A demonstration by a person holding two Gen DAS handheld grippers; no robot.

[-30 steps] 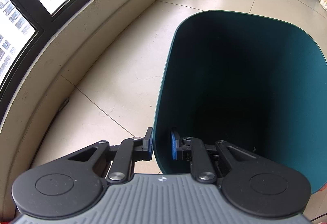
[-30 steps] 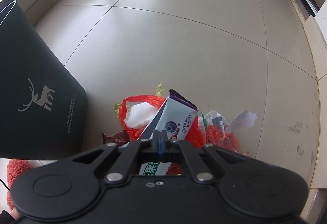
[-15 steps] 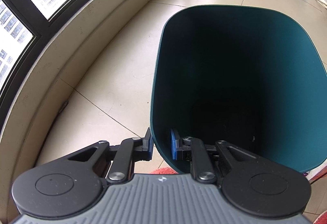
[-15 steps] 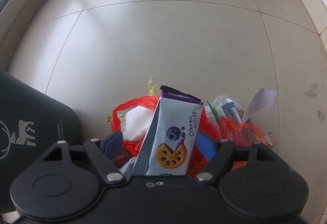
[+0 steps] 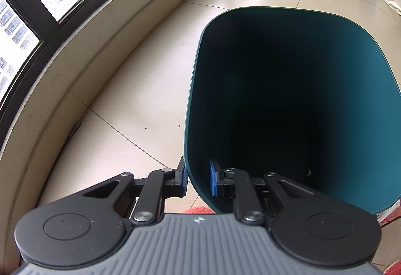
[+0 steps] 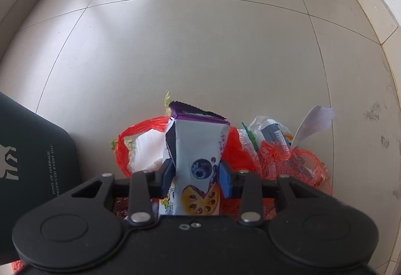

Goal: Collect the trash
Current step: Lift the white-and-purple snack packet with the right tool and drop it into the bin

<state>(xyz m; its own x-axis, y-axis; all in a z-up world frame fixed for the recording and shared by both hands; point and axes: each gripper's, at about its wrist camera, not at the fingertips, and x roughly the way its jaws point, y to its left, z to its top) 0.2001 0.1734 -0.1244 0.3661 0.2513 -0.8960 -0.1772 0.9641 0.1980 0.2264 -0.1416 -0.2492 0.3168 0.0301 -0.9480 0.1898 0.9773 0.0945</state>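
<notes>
The left tongs (image 5: pixel 198 181) pinched the near rim of the dark green bin (image 5: pixel 300 89), one pad outside the wall and one inside, holding its mouth open ahead of them. The right tongs (image 6: pixel 195 178) had just been closing on the white and purple snack wrapper (image 6: pixel 198 149), whose long axis ran straight out between the pads, which looked to touch its sides. Behind it lay red netting trash (image 6: pixel 288 162) on the floor; the bin stood to these tongs' left
</notes>
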